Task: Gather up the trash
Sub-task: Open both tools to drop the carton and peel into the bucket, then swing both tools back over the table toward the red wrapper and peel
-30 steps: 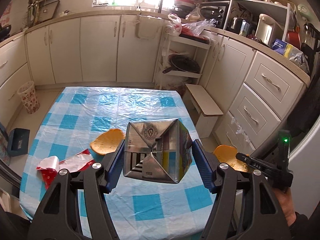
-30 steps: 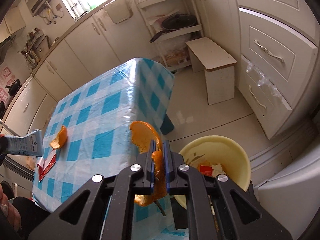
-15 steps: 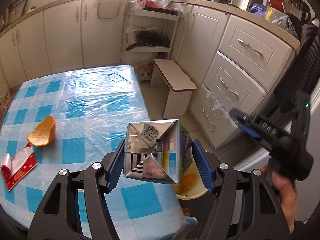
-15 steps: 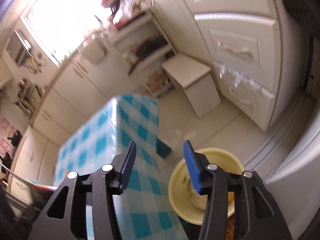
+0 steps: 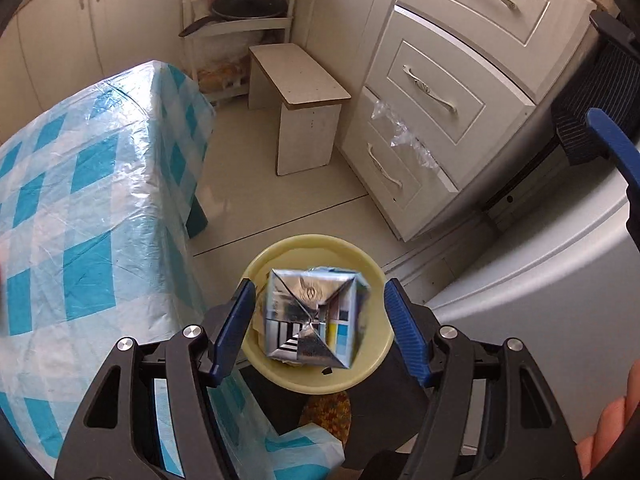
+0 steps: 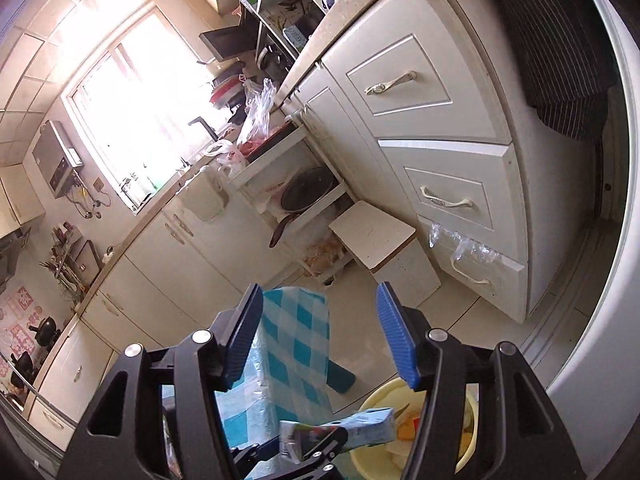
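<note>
In the left wrist view my left gripper [image 5: 316,328] is open. A silver drink carton [image 5: 314,318] sits free between its blue pads, over the yellow bin [image 5: 376,276] on the floor; gaps show on both sides of the carton. The bin holds other scraps. My right gripper [image 6: 318,340] is open and empty, raised and pointing at the kitchen cabinets. In the right wrist view the carton [image 6: 360,428] shows low down over the bin [image 6: 376,400], with the left gripper's black frame beneath it.
The table with the blue checked cloth [image 5: 80,200] stands left of the bin. A small white stool [image 5: 300,92] and white drawers [image 5: 432,92] are beyond. A white appliance [image 5: 540,300] is at the right. A pan rack [image 6: 304,192] stands by the cabinets.
My left gripper moved from over the table to above the bin and opened, letting the carton go. My right gripper dropped its orange peel, opened, and tilted upward.
</note>
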`<state>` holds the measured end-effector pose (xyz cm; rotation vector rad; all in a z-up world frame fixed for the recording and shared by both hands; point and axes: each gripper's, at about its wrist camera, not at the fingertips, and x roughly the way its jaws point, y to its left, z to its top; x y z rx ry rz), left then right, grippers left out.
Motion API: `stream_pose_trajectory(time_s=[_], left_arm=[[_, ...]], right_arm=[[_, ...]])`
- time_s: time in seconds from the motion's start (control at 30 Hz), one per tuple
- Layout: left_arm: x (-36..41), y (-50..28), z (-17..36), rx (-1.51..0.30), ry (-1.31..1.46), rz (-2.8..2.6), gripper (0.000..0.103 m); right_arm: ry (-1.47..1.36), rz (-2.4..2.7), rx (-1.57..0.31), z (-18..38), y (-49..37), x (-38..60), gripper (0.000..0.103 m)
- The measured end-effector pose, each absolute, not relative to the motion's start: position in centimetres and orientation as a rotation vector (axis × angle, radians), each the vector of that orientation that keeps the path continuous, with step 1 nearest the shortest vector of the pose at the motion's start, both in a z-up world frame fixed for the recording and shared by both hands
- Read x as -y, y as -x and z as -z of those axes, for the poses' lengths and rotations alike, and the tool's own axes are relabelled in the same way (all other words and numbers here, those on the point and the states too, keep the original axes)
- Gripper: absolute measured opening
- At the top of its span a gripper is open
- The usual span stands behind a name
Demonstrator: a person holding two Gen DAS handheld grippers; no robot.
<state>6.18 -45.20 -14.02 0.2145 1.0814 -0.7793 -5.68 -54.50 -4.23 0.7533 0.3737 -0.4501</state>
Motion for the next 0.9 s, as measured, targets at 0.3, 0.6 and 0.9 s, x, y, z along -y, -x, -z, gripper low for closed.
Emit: stream_pose_trajectory(time_s=[0.3, 0.6, 0.9], left_arm=[[41.9, -6.7, 12.1, -1.053, -0.195, 0.756, 0.066], [34.5, -7.1, 10.4, -1.023, -0.192, 0.695, 0.072], [21.8, -8.8, 8.0, -0.939, -0.187, 0.5, 0.077]], right_arm=[[-0.735, 0.399, -0.382, 3.8, 4.3, 52.9, 0.061], [-0.672, 0.311, -0.453, 3.8, 1.3, 49.4, 0.067], [-0.546, 0.154, -0.612, 5.0, -3.7, 42.9, 0.07]])
